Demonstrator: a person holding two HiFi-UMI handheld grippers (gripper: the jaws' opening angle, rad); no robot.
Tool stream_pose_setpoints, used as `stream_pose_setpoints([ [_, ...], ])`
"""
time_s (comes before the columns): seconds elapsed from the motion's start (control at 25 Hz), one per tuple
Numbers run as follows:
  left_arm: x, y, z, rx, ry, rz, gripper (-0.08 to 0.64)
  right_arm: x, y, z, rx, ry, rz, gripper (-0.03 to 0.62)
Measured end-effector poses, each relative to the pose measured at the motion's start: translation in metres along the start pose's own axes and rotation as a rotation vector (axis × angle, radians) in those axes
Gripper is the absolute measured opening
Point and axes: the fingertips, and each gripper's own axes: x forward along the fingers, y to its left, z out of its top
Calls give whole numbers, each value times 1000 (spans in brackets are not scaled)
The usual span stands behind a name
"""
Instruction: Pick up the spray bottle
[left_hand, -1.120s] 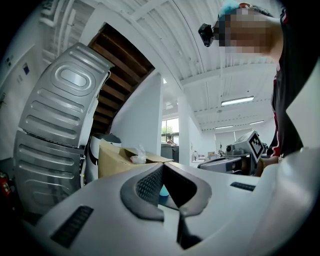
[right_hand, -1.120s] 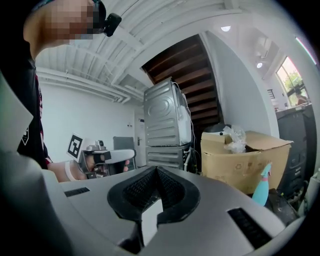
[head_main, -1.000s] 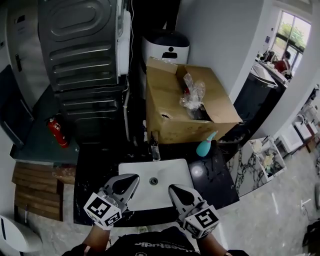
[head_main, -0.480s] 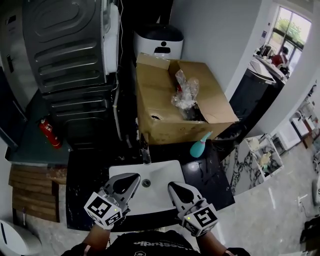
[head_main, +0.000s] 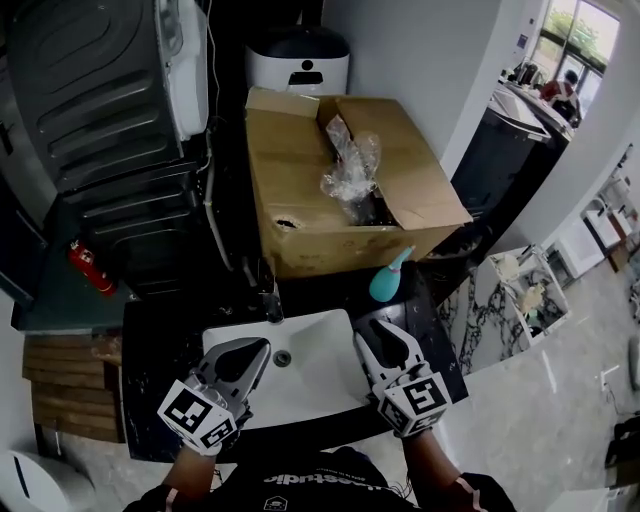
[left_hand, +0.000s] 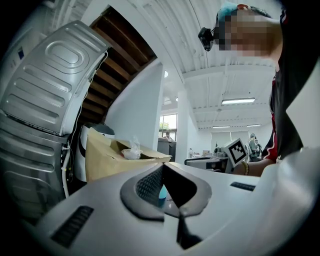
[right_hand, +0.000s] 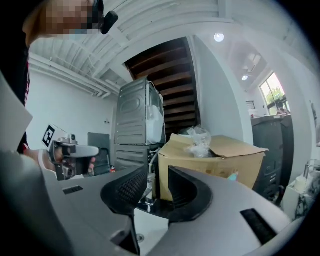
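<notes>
The teal spray bottle (head_main: 386, 279) stands on the black counter against the front of the cardboard box (head_main: 300, 200). In the head view my right gripper (head_main: 386, 330) hovers over the counter at the sink's right edge, just short of the bottle. Its jaws are opening with nothing between them, and the right gripper view shows a gap at the right gripper (right_hand: 157, 174), with the bottle (right_hand: 231, 175) off to its right. My left gripper (head_main: 250, 350) is over the white sink (head_main: 320, 375) with its tips together. The left gripper (left_hand: 161, 168) points toward the box, and a sliver of the bottle (left_hand: 161, 193) shows behind it.
A faucet (head_main: 270, 300) rises at the sink's back edge. A grey stacked washer (head_main: 90, 90) stands at the left, with a red fire extinguisher (head_main: 88, 268) below it. A white round appliance (head_main: 297, 55) sits behind the box. The counter ends at the right near a marbled panel (head_main: 490, 310).
My right gripper has moved forward and to the right, toward the bottle, and its jaws have parted. The left gripper has shifted forward over the sink.
</notes>
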Motion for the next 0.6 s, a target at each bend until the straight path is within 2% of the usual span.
stream_pose_setpoints([
  [0.32, 25, 16, -10, -11, 25, 21, 15, 24, -99, -36, -6, 29, -197, 225],
  [0.6, 51, 28, -17, -13, 36, 25, 15, 58, -178, -84, -19, 106, -347, 236],
])
